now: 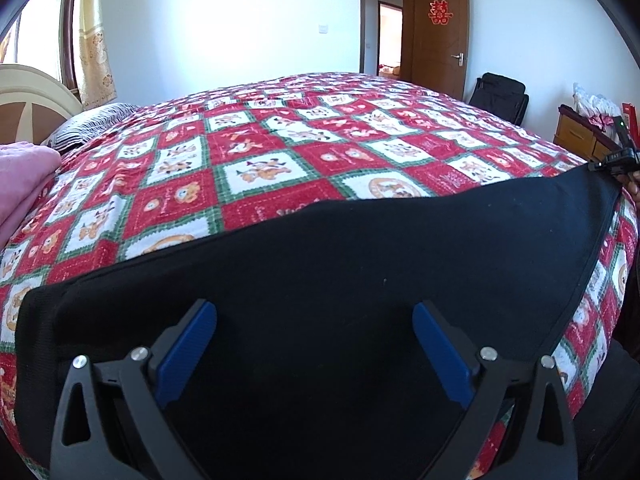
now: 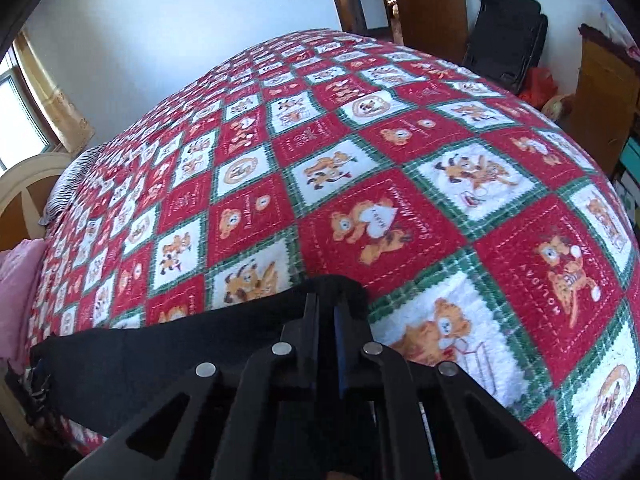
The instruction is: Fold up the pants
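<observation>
The black pants (image 1: 340, 280) lie spread along the near edge of the bed, over the red, white and green patchwork quilt (image 1: 248, 168). The left gripper (image 1: 314, 336) hovers above them with jaws spread wide (nothing between the blue pads). The right gripper (image 2: 326, 320) pinches one corner of the cloth, jaws pressed together.

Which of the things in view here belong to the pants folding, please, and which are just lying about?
For the job:
black pants
left gripper, open over the pants
right gripper, shut on the pants' far corner
patchwork bedspread, the folding surface

Lying about:
pink blanket
striped pillow
black bag
wooden cabinet
</observation>
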A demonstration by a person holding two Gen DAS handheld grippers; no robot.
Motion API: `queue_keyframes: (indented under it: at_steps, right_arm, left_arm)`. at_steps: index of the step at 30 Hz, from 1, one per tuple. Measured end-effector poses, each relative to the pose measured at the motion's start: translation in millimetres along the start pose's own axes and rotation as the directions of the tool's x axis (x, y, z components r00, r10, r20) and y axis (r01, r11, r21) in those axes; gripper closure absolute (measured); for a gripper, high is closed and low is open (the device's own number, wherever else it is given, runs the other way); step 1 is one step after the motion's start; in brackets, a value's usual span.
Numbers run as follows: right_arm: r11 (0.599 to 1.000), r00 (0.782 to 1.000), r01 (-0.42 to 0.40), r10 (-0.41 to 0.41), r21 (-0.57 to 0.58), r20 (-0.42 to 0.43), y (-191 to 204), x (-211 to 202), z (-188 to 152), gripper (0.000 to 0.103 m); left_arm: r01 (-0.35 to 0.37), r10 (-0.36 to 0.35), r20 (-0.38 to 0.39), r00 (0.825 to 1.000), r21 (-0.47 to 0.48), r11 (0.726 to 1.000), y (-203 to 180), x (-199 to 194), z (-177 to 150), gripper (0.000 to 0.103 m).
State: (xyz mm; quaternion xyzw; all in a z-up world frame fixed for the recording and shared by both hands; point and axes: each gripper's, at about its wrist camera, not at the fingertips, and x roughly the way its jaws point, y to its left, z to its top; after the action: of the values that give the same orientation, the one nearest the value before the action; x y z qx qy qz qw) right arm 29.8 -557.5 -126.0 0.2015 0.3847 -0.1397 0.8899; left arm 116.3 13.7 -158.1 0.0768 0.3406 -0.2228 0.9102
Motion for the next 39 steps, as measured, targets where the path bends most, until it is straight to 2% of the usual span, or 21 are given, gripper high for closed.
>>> queue_keyframes:
  at_steps: [2,4,8,11,14,16,20,24,28,30,33,39]
  right_arm:
    - [1.0,1.0,0.003,-0.004,0.02,0.03,-2.2,-12.9,-2.8,0.081]
    - [0.999,0.995,0.036,-0.037,0.011,0.096,2.8,-38.3,-9.2,0.079]
    - [0.998,0.987,-0.04,0.046,-0.046,0.153,29.4,-76.2,-26.6,0.079]
    - [0.988,0.99,-0.083,0.097,-0.134,0.105,60.0,-75.7,-45.0,0.079]
    - [0.986,0.999,-0.045,0.046,-0.159,0.006,71.5,-47.9,-64.8,0.079]
    - [0.994,0.998,-0.011,0.004,-0.108,-0.062,61.4,-26.8,-74.8,0.079]
    - [0.996,0.999,-0.033,0.03,-0.085,-0.031,67.9,-37.3,-76.0,0.079]
    - [0.973,0.991,-0.131,0.13,-0.189,-0.021,117.1,-47.1,-84.2,0.079]
    - [0.924,0.969,-0.246,0.235,-0.293,-0.072,174.9,-32.2,-100.5,0.079]
    - [0.909,0.965,-0.261,0.235,-0.325,-0.118,195.5,-13.0,-113.6,0.079]
    - [0.917,0.958,-0.265,0.214,-0.298,-0.193,201.2,16.5,-132.1,0.079]
    - [0.925,0.956,-0.279,0.242,-0.259,-0.168,190.6,19.3,-147.5,0.079]
  left_arm:
    - [-0.001,0.001,0.001,1.0,-0.002,1.0,1.0,-1.7,-0.8,0.002]
    - [-0.006,0.006,0.002,1.0,-0.005,1.0,1.2,-3.2,-1.7,0.002]
    - [-0.018,0.018,0.007,1.0,-0.015,1.0,0.6,-5.6,-1.9,0.002]
    - [-0.011,0.012,0.009,1.0,-0.012,1.0,-2.6,-6.0,-1.7,0.002]
    - [-0.023,0.023,0.003,1.0,0.002,1.0,-4.1,-4.3,-3.2,0.002]
    - [-0.027,0.027,-0.007,1.0,-0.003,1.0,-3.0,-4.2,-2.9,0.002]
    - [-0.008,0.008,0.013,1.0,-0.022,1.0,-5.2,-12.7,3.7,0.002]
    - [0.019,-0.019,0.031,0.999,0.0,1.0,-19.7,-14.9,10.1,0.002]
    - [0.007,-0.007,-0.012,1.0,0.038,0.999,-32.4,-0.9,6.1,0.002]
    - [-0.013,0.014,-0.032,0.999,0.039,0.999,-32.9,4.4,3.9,0.002]
    - [-0.02,0.021,-0.033,0.999,0.023,1.0,-30.6,2.8,5.6,0.002]
    - [-0.034,0.034,-0.036,0.999,0.004,0.999,-29.5,5.5,5.0,0.0]
